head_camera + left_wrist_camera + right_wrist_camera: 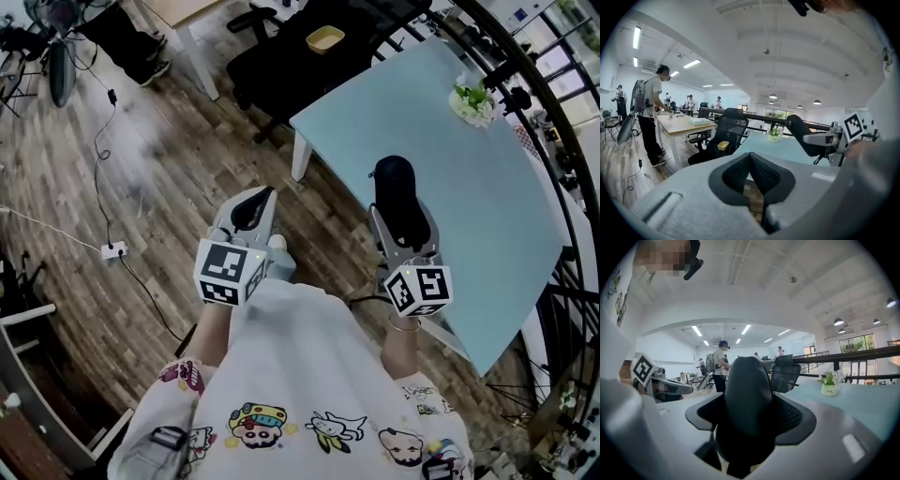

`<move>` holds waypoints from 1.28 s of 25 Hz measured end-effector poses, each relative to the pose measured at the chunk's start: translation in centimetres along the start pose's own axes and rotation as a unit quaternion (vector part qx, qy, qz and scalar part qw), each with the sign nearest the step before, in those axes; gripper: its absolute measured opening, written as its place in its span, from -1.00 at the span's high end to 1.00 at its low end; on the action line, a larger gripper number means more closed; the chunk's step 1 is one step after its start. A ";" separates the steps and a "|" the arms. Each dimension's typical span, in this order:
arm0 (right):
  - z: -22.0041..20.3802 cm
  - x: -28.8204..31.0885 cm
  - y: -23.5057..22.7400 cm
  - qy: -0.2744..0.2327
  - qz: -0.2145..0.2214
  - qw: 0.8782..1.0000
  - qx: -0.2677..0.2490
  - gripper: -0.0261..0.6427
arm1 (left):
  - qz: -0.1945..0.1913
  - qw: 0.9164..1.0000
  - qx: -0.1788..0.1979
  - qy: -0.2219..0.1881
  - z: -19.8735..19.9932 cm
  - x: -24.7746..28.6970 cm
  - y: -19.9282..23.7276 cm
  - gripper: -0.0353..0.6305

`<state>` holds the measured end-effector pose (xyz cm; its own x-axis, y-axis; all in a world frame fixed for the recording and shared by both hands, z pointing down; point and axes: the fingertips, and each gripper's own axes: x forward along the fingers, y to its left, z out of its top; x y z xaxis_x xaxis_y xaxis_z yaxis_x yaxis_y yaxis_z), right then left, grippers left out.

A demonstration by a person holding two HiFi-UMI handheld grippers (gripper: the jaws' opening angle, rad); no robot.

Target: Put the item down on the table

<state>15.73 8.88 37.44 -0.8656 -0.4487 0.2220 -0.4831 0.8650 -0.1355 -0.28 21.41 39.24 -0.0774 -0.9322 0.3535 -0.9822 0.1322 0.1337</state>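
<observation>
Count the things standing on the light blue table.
1: a small flower pot near the table's far edge. The black item is held in the right gripper, which may hide something beneath.

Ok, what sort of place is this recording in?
Likely an open-plan office: a mesh desk chair, a person at a long worktable, strip lights overhead.

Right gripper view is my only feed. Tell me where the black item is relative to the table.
Observer: Head view: the black item, in the right gripper, is over the table, just inside its near edge.
Operator: Report the left gripper's jaws.
Observer: The left gripper has its jaws together, nothing between them.
Operator: Give its position.
Observer: It's off the table, above the wooden floor.
</observation>
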 end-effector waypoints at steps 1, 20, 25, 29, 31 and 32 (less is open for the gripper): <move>0.0 0.7 0.1 0.001 -0.005 1.000 0.001 -0.10 | -0.003 1.000 0.002 0.001 0.2 0.5 0.8 0.90; -1.1 7.1 2.5 0.052 -0.064 0.997 -0.009 -0.10 | -0.021 0.999 -0.036 0.019 -1.5 1.4 10.4 0.90; -1.3 8.6 1.8 0.054 -0.069 0.996 -0.002 -0.10 | -0.016 0.999 -0.040 0.018 -1.5 2.4 11.8 0.90; -1.1 9.9 0.5 0.054 -0.076 0.996 0.005 -0.10 | -0.016 0.999 -0.037 0.020 -0.9 4.0 12.5 0.90; -1.0 10.7 -0.5 0.052 -0.084 0.995 0.009 -0.10 | -0.020 0.999 -0.033 0.021 -0.4 5.3 12.9 0.90; -0.9 11.2 -1.0 0.051 -0.088 0.995 0.012 -0.10 | -0.023 0.999 -0.031 0.022 -0.2 5.9 13.0 0.90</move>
<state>6.69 3.18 40.94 -0.7496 -0.5671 0.3413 -0.6307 0.7684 -0.1084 -13.48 17.67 43.22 -0.0243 -0.9223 0.3858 -0.9717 0.1124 0.2075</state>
